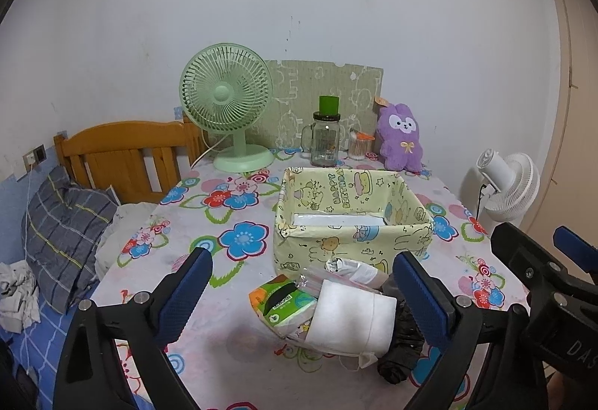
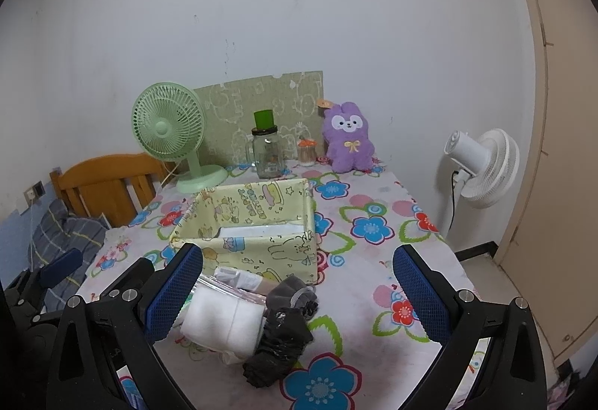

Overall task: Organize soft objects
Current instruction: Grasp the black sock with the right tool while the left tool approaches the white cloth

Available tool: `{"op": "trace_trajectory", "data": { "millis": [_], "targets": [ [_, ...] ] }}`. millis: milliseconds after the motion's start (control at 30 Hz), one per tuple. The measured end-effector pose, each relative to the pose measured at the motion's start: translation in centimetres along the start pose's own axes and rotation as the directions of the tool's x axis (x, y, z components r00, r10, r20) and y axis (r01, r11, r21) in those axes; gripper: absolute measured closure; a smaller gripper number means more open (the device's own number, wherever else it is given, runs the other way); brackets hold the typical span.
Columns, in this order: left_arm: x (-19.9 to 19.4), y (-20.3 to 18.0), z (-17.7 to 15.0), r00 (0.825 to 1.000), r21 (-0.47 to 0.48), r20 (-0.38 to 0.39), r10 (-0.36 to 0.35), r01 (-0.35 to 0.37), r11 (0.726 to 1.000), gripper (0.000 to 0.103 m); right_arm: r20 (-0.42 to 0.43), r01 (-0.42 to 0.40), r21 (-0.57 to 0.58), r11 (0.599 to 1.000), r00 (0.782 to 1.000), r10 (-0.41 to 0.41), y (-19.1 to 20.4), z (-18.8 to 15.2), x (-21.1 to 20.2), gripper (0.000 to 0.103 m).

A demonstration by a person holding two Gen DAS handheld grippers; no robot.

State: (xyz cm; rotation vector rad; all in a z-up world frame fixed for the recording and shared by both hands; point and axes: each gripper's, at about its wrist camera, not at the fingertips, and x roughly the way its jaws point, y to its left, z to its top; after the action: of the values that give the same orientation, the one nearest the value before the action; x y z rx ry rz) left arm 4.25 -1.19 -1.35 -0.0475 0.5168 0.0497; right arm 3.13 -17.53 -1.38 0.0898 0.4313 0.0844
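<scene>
The bench point(image 1: 209, 335), under a flowered cloth, carries a yellow fabric basket point(image 1: 351, 238) near its middle. Towards the near edge, just in front of the basket, lies a heap of soft things: a white folded cloth point(image 1: 355, 316), a green tissue pack point(image 1: 280, 301), a black bag point(image 2: 278, 350) and a grey sock point(image 2: 295, 292). The left tongs point(image 1: 302, 294) stand wide apart, holding nothing, with the heap between the fingers. The right tongs point(image 2: 299, 288) are likewise spread and empty, the heap between them, nearer the left finger.

2 fans point(image 1: 228, 107) point(image 1: 508, 185), 1 fabric bin point(image 1: 351, 223), 1 plush point(image 1: 400, 137), 1 jar point(image 1: 325, 144).
</scene>
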Motion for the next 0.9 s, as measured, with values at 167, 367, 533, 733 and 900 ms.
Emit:
{"op": "trace_trajectory", "data": {
  "millis": [167,367,533,733,900],
  "targets": [
    [1.0,-0.1,-0.5,1.000,0.003,-0.017,-0.002,0.002,1.000,0.007,-0.017,-0.005,0.000,1.000,1.000,0.005,-0.1,-0.4,1.0,0.000],
    [2.3,-0.2,-1.2,0.999,0.011,-0.049,0.000,0.001,1.000,0.009,-0.053,-0.012,-0.001,1.000,0.999,0.012,-0.2,-1.0,2.8,0.000],
    [3.6,-0.3,-1.6,0.997,0.015,-0.078,0.003,-0.002,1.000,0.011,-0.081,-0.026,0.008,1.000,0.996,0.027,-0.3,-1.6,4.3,0.001],
    [5.1,-0.6,-2.1,0.993,0.017,-0.116,0.000,0.002,1.000,0.014,-0.121,-0.028,0.012,1.000,0.992,0.030,-0.4,-2.2,5.8,0.001],
    [6.2,-0.9,-2.4,0.990,0.025,-0.138,-0.003,0.006,1.000,0.016,-0.148,-0.027,0.015,1.000,0.989,0.029,-0.5,-2.6,7.1,0.002]
  ]
}}
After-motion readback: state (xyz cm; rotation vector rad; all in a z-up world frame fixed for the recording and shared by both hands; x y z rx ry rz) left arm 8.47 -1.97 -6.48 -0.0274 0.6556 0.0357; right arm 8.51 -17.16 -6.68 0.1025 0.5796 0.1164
